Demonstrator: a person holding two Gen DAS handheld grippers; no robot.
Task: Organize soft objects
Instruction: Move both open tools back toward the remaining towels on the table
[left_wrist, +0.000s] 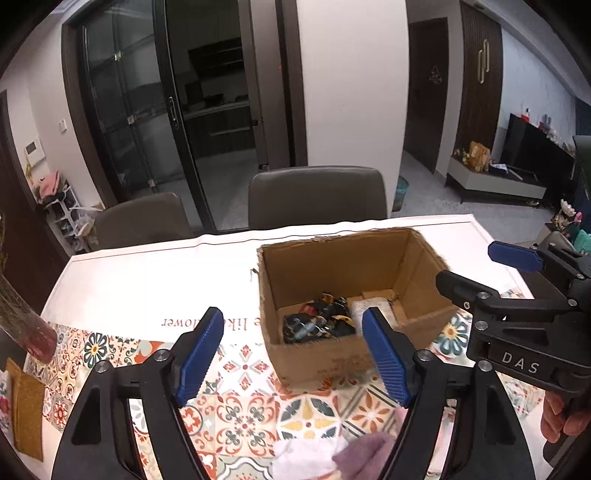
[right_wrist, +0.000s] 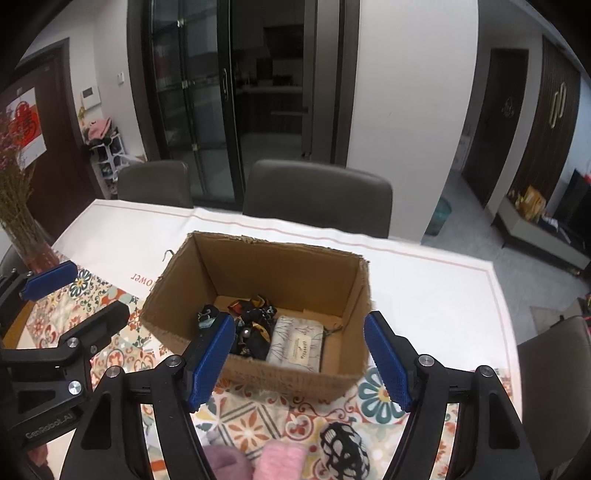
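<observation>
Both tools are idle over the table. The left gripper (left_wrist: 291, 354) has its blue pads spread wide and holds nothing; the right gripper (right_wrist: 301, 360) is likewise spread wide and empty.

Step in hand, as judged: collecting the loose soft items near the table edge and depositing them in the cardboard box (right_wrist: 295, 380).

Recommended practice: descend vertically with the fingers straddling one item only, close at its bulk rather than a loose corner, lift clear of the box's near wall, and release well inside. The two tools work close together, so they should take turns at the box.

Positions relative to the tools:
- The box stands just ahead of both grippers, open-topped. It already contains a dark patterned cloth bundle (right_wrist: 255, 332) and, beside it, a white printed pouch (right_wrist: 297, 347).
- Below and nearer than the right gripper's fingertips lie a mauve soft piece (right_wrist: 227, 463), a pink soft piece (right_wrist: 282, 459) touching it, and a black-and-white patterned ball-like item (right_wrist: 343, 450) just beside them, toward the right finger.
- Below the left gripper's right finger lies a white cloth (left_wrist: 306, 456), overlapped by the mauve piece.
</observation>
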